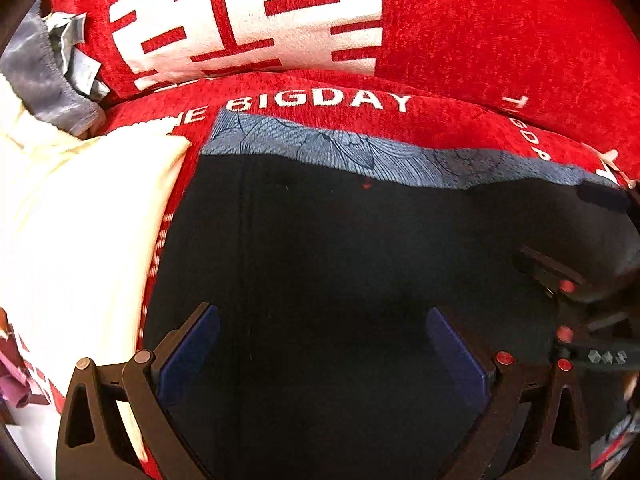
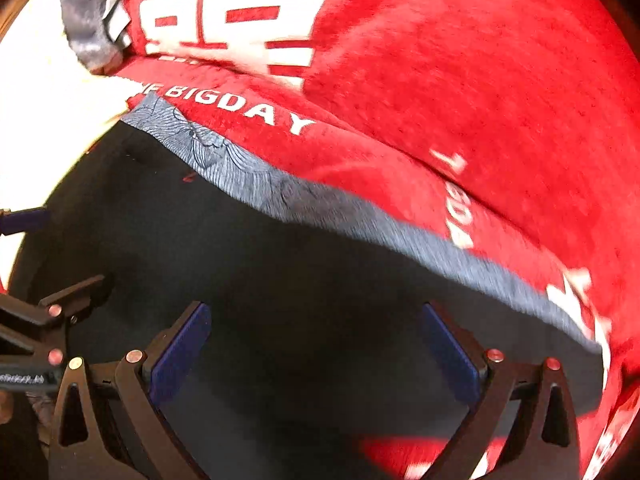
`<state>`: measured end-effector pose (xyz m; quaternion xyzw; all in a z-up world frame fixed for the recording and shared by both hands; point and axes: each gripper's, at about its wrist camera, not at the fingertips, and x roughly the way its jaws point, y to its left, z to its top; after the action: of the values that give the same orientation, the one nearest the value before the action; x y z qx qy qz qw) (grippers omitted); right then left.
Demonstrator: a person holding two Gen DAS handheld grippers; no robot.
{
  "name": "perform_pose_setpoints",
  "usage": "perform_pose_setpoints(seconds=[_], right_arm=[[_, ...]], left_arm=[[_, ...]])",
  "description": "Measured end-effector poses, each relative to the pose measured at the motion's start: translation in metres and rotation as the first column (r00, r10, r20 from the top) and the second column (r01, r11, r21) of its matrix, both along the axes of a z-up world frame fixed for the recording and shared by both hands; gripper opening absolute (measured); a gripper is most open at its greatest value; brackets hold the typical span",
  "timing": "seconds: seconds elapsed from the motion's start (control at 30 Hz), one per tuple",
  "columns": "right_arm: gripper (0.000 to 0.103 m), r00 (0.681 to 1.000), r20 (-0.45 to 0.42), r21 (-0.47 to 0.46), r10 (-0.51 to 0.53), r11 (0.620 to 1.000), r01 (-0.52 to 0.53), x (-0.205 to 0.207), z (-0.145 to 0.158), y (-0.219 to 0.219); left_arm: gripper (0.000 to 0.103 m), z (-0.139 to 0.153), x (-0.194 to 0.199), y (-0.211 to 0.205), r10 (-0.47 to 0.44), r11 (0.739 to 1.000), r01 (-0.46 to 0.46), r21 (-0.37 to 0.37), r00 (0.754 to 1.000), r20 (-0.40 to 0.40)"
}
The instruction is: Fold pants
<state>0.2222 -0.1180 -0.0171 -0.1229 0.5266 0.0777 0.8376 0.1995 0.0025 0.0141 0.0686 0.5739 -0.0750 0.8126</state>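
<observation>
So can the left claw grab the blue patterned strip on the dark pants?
Probably yes. The left claw is open above the dark pants, and nothing lies between it and the blue patterned strip ahead.

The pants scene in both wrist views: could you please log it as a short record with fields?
garment: dark pants, spread flat
edge: blue-grey patterned band along the far side
surface: red cover with white lettering
beside: cream cloth to the left
left gripper: open, over the pants, nothing held
right gripper: open, over the pants, nothing held
</observation>
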Motion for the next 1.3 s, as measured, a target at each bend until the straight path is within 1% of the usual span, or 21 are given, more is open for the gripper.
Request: perform_pose_setpoints(seconds=[0.1,0.27,0.33,0.43,0.5,0.53,0.57,0.63,0.7,0.77,0.83,0.9,0.93,1.0,1.07,1.1,1.13,1.2,1.23,1.27,1.3], right_arm=[[0.103,0.994,-0.062,-0.009,0.094,0.995,-0.095,0.037,-0.015,0.003],[0.103,0.969,-0.19,0.028,0.16,0.987,-0.157,0.084,-0.049,-0.002],[0.103,0.962,-0.176,0.078,0.207,0.977,-0.196,0.092,-0.054,-0.003],[0.102,0.944,-0.165,0.085,0.287,0.957,-0.276,0.095,-0.057,0.002],[0.091,0.919,-0.171,0.111,0.355,0.934,-0.34,0.093,-0.053,0.005],[0.067,0.906,-0.172,0.137,0.387,0.92,-0.367,0.093,-0.048,0.007],[0.033,0.887,-0.187,0.175,0.422,0.903,-0.393,0.09,-0.043,0.01],[0.024,0.871,-0.187,0.131,0.455,0.89,-0.437,0.079,-0.038,0.017],[0.013,0.873,-0.169,0.098,0.458,0.889,-0.448,0.07,-0.031,0.017],[0.009,0.895,-0.127,0.107,0.428,0.903,-0.417,0.06,-0.017,0.009],[0.009,0.909,-0.054,0.101,0.414,0.908,-0.407,0.042,0.0,0.004],[0.009,0.912,0.016,0.071,0.409,0.91,-0.409,0.016,0.016,0.003],[0.009,0.912,0.035,0.054,0.408,0.911,-0.41,0.007,0.02,0.004],[0.009,0.91,0.079,0.012,0.407,0.913,-0.409,-0.011,0.027,0.006],[0.007,0.907,0.111,-0.021,0.406,0.913,-0.406,-0.027,0.029,0.014],[0.007,0.906,0.127,-0.034,0.404,0.914,-0.403,-0.035,0.031,0.014],[0.007,0.905,0.137,-0.045,0.402,0.915,-0.4,-0.035,0.03,0.023],[0.007,0.906,0.155,-0.048,0.394,0.919,-0.391,-0.04,0.031,0.022],[0.005,0.906,0.164,-0.047,0.39,0.921,-0.387,-0.044,0.032,0.021],[0.005,0.908,0.17,-0.046,0.384,0.923,-0.382,-0.047,0.033,0.02],[0.005,0.911,0.175,-0.037,0.374,0.927,-0.374,-0.051,0.035,0.018]], left_arm=[[0.103,-0.003,0.01,0.002,0.007,1.0,-0.007,-0.015,1.0,-0.022],[0.103,-0.01,0.02,0.008,0.012,0.999,-0.013,-0.033,0.999,-0.053],[0.103,-0.015,0.021,0.01,0.009,0.999,-0.012,-0.044,0.997,-0.076],[0.103,-0.015,0.022,0.011,0.003,0.999,-0.006,-0.047,0.998,-0.065],[0.103,-0.014,0.024,0.011,0.0,0.998,-0.004,-0.059,0.998,-0.068],[0.103,-0.013,0.026,0.011,-0.001,0.998,-0.004,-0.069,0.997,-0.072],[0.103,-0.012,0.028,0.012,0.0,0.997,-0.006,-0.079,0.997,-0.076],[0.103,-0.009,0.034,0.013,0.011,0.995,-0.02,-0.103,0.996,-0.088],[0.103,-0.005,0.04,0.014,0.02,0.99,-0.033,-0.137,0.995,-0.098],[0.103,0.002,0.048,0.017,0.044,0.977,-0.066,-0.2,0.992,-0.114],[0.103,0.008,0.061,0.021,0.075,0.947,-0.116,-0.298,0.986,-0.148],[0.103,0.011,0.072,0.025,0.129,0.919,-0.185,-0.348,0.975,-0.179],[0.103,0.013,0.079,0.027,0.166,0.897,-0.23,-0.378,0.967,-0.195],[0.103,0.013,0.088,0.027,0.207,0.87,-0.281,-0.405,0.954,-0.218],[0.103,0.004,0.098,0.021,0.231,0.846,-0.332,-0.418,0.933,-0.275],[0.103,-0.006,0.103,0.014,0.225,0.848,-0.345,-0.402,0.922,-0.315],[0.103,-0.015,0.106,0.006,0.222,0.862,-0.347,-0.368,0.913,-0.342],[0.103,-0.022,0.11,-0.003,0.229,0.888,-0.337,-0.313,0.914,-0.334],[0.092,-0.021,0.108,-0.007,0.232,0.898,-0.325,-0.295,0.922,-0.31],[0.077,-0.018,0.104,-0.01,0.239,0.913,-0.314,-0.26,0.929,-0.282],[0.038,-0.015,0.1,-0.013,0.215,0.923,-0.287,-0.255,0.937,-0.275]])
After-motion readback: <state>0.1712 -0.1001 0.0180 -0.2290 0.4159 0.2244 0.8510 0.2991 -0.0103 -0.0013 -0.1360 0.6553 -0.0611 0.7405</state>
